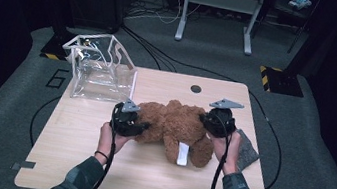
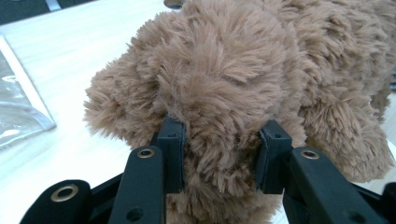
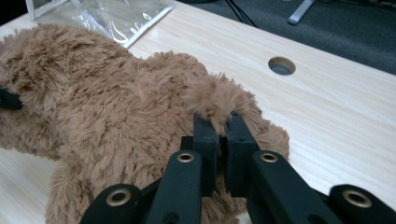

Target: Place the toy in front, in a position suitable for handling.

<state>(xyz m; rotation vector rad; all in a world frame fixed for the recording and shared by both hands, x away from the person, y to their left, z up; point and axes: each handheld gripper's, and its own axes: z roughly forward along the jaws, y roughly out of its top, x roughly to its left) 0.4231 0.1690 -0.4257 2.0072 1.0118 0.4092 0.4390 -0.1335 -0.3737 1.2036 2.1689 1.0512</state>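
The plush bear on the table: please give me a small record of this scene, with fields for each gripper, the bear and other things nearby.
left gripper: shut on a thick fold of the plush bear
right gripper: shut on a small tuft of the bear's fur
bear: brown, lying on the wooden table, white tag showing
clear bag: stands at the table's far left corner, apart from the bear
grey cloth: lies at the table's right edge

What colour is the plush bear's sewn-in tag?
White; the tag on the plush bear shows best in the high view.
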